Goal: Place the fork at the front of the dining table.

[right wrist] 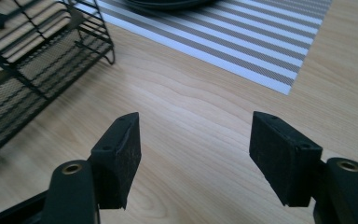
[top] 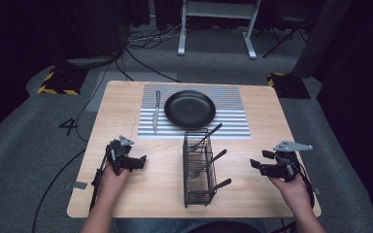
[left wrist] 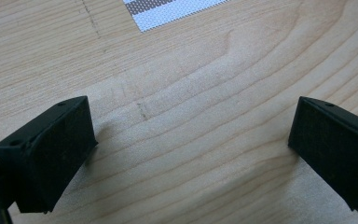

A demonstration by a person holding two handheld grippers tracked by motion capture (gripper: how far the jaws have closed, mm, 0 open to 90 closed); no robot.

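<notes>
A black wire caddy (top: pixel 197 170) stands at the front middle of the wooden table (top: pixel 121 104), with several utensils (top: pixel 218 156) leaning out to its right. Behind it a black plate (top: pixel 190 108) rests on a striped placemat (top: pixel 233 121), and a knife (top: pixel 156 111) lies on the mat left of the plate. My left gripper (top: pixel 141 161) sits left of the caddy, open over bare wood (left wrist: pixel 191 116). On the caddy's right my right gripper (top: pixel 258 160) is open with nothing between its jaws (right wrist: pixel 196 128). The caddy (right wrist: pixel 32 60) lies to its left.
The mat's corner (left wrist: pixel 168 9) lies just beyond the left jaws. Bare wood stretches between the caddy and the right gripper, up to the mat's edge (right wrist: pixel 242 42). Cables and a white desk frame (top: pixel 218 24) are on the floor behind the table.
</notes>
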